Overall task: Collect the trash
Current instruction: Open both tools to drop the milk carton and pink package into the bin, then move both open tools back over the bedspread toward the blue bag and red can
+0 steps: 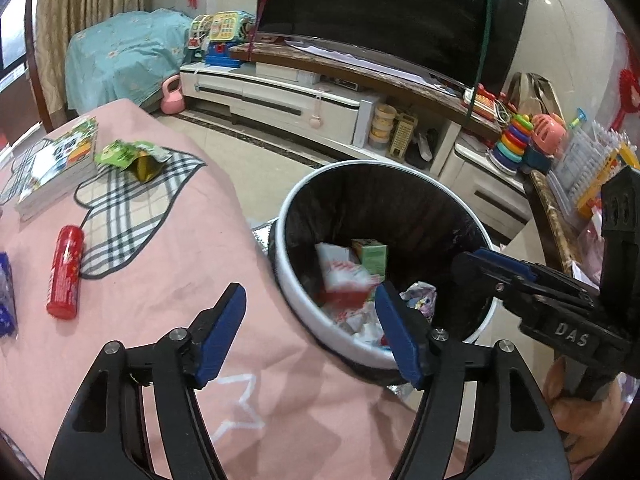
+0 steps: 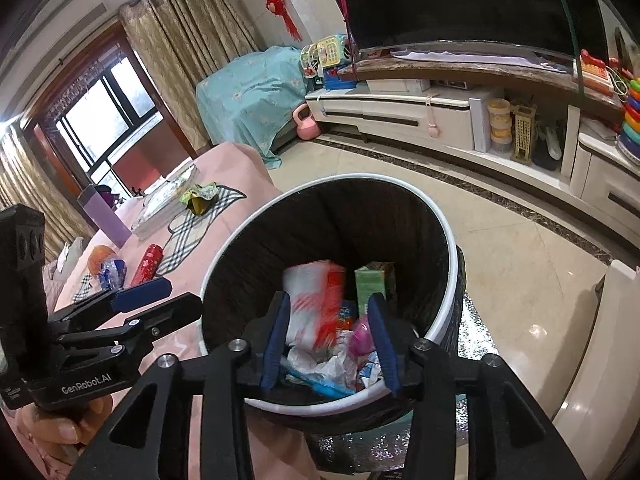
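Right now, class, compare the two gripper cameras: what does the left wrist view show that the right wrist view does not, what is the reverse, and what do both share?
Only the left wrist view shows the pink ball-shaped toy beside the ring stacker and the white star printed on the pink cloth.

Only the right wrist view shows the window, the purple box and the orange ball.

Both show the trash bin, with a red-and-white wrapper blurred above the rubbish, plus the red can and green snack bag on the cloth, and both grippers, open and empty.

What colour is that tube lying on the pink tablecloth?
The tube is red with small white markings, clearest in the left wrist view.
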